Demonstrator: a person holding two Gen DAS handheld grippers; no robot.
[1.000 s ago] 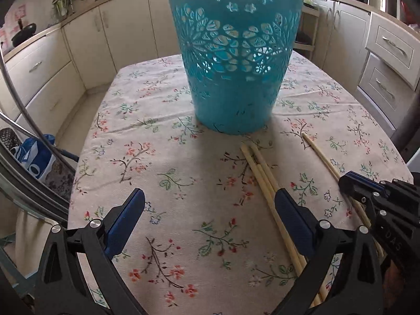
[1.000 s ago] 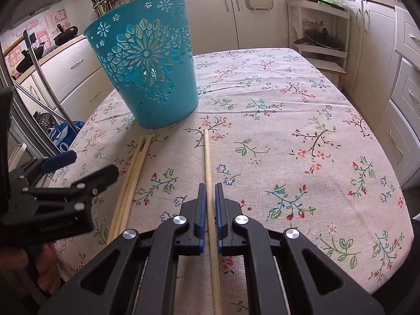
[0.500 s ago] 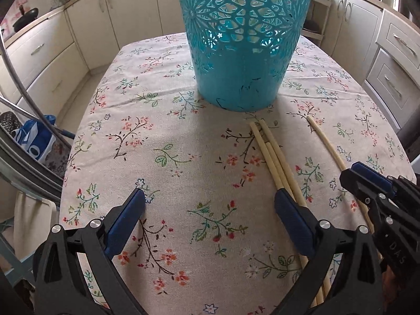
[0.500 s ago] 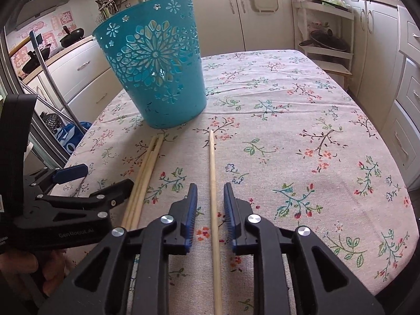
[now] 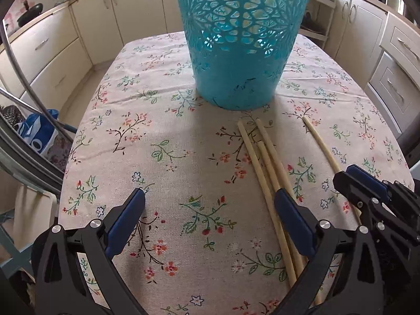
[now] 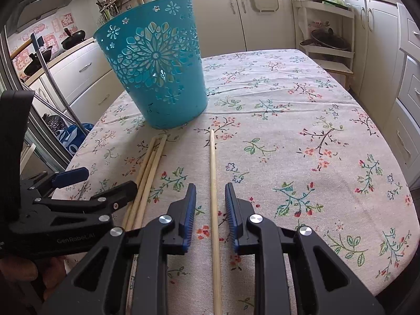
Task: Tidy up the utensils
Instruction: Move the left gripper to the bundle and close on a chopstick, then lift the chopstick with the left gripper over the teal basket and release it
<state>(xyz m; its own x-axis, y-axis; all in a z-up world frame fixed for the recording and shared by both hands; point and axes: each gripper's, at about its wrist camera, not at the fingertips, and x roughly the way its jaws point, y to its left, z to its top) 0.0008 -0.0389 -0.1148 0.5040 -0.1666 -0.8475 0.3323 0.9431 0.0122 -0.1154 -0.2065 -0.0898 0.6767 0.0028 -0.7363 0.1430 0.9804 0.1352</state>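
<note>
On the bench (image 6: pixel 328 110), all four sticks lay before the basket (image 6: pixel 155 76), none in it yet: right gripper (image 6: pixel 210 197) spread around one stick (image 6: pixel 213 183), left gripper (image 5: pixel 208 204) spread wide beside three sticks (image 5: pixel 265 162).

Left gripper (image 5: pixel 210 208) held low over the tablecloth (image 5: pixel 170 157), jaws spread wide, blue pads facing each other with nothing between them; its right finger (image 5: pixel 294 223) lies over the near part of the bundle of three sticks (image 5: pixel 265 168). Right gripper (image 6: pixel 210 203) also low over the tablecloth, to the right of the left gripper, jaws parted and straddling the single stick (image 6: pixel 213 173), pads clear of it on both sides; bare fingers (image 6: pixel 31 273) of the left hand show under the left gripper's body in the right wrist view.
</note>
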